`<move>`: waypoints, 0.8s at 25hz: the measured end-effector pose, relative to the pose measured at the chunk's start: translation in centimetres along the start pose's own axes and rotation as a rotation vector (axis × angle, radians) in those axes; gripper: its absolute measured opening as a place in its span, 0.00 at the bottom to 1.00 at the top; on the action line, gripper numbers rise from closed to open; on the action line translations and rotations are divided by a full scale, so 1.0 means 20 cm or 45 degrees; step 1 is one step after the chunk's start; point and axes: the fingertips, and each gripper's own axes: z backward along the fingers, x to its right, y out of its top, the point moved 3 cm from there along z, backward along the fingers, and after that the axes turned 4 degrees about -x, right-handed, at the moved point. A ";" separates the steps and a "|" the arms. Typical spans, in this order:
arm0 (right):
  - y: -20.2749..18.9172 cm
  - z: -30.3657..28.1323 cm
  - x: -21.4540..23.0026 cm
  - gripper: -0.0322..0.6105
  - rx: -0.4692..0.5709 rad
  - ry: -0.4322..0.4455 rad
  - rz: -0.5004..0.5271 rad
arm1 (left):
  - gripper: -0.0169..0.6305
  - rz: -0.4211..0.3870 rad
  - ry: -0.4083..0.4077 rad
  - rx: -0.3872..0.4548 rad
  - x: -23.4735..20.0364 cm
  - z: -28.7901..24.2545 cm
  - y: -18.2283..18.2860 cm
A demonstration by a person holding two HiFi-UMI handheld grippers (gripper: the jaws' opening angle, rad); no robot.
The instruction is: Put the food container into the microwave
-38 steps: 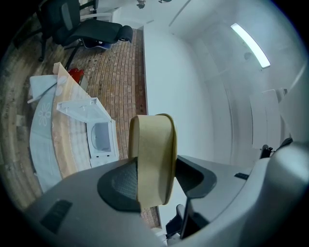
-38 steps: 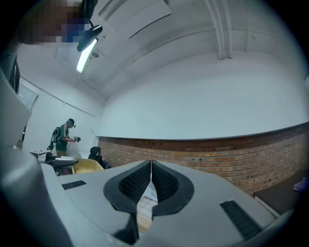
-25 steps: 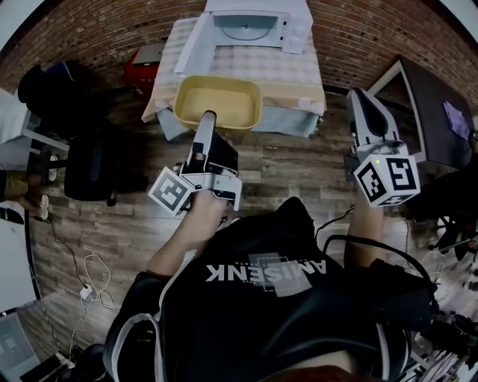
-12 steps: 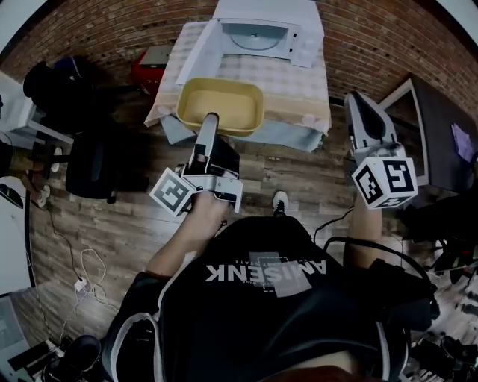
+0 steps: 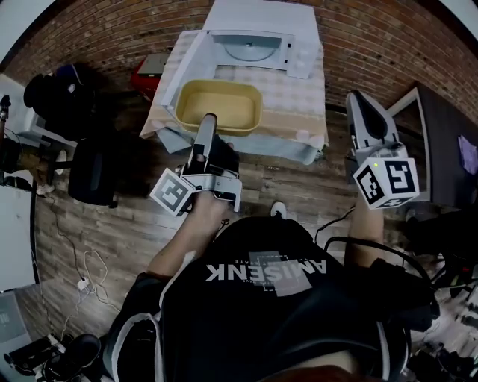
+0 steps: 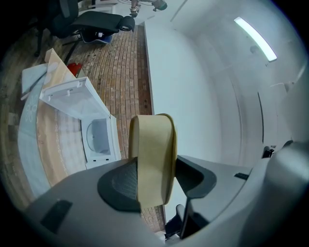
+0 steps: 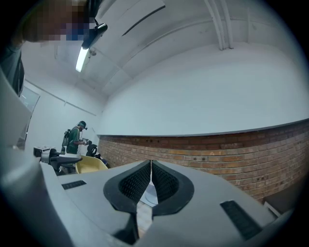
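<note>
Food container [image 5: 219, 107], yellow and empty, is over the worktop's [image 5: 302, 88] near edge in the head view; only the left gripper [image 5: 207, 121] view shows its rim clamped between the pads. Beyond it, across checked cloth, the microwave [image 5: 250, 39] stands with its door [image 5: 181, 60] open. Right gripper [image 5: 364, 104], clenched on nothing, hovers off the worktop's right side

**Matt plastic, soft cloth, rough brick**

The food container [image 5: 219, 107] looks like pale yellow plastic, matt and smooth-walled. The left gripper [image 5: 208, 119] and right gripper [image 5: 364, 101] have smooth grey plastic shells. Their pads [image 7: 136, 185] are black, finely ribbed and rubbery-looking. The microwave [image 5: 261, 15] has a smooth white casing with a faint sheen. Under it a checked cloth [image 5: 299, 89] hangs in soft folds. The floor [image 5: 127, 216] is worn wood plank, and the wall [image 5: 373, 37] is rough red brick.
</note>
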 end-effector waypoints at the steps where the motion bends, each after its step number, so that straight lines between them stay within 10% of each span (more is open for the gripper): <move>1: 0.00 -0.01 0.03 0.12 -0.003 0.005 0.001 | 0.38 -0.007 0.008 -0.001 0.01 -0.04 -0.02; 20: -0.15 -0.19 0.74 0.12 0.009 0.033 -0.036 | 0.38 -0.048 0.093 0.049 -0.13 -0.73 -0.33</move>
